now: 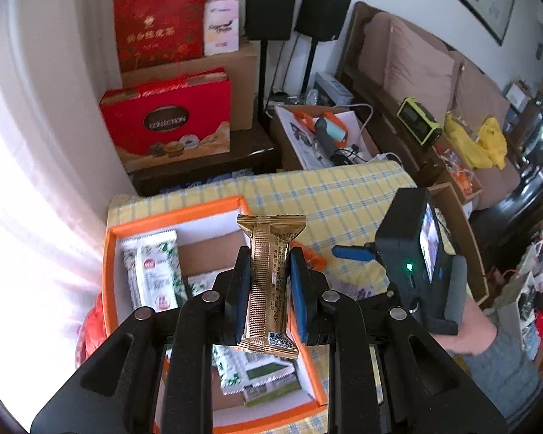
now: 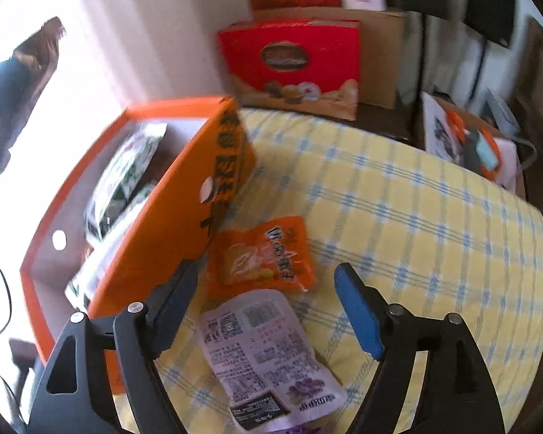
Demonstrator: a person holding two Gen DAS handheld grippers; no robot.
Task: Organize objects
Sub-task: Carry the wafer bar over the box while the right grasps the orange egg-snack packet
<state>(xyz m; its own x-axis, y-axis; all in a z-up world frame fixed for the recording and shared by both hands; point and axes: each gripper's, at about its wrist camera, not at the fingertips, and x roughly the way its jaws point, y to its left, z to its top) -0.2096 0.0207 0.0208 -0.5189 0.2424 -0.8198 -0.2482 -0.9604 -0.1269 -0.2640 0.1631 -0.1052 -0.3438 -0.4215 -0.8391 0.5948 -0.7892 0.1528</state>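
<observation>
The gold snack bar (image 1: 268,282) stands upright, pinched in the left gripper (image 1: 268,289) above the orange box (image 1: 108,260) of green-and-white packets (image 1: 154,267) — beside it, the right gripper (image 2: 271,311) hangs spread wide over the lilac packet (image 2: 264,354) and orange packet (image 2: 262,253) on the yellow checked cloth (image 2: 416,209).

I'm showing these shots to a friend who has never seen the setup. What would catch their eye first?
Probably the gold snack packet clamped upright in the left tool, held above the open orange box with green-and-white packets inside. Next, the right tool hangs open over a purple-and-white packet and an orange packet, both lying on the yellow checked cloth beside the box.
</observation>
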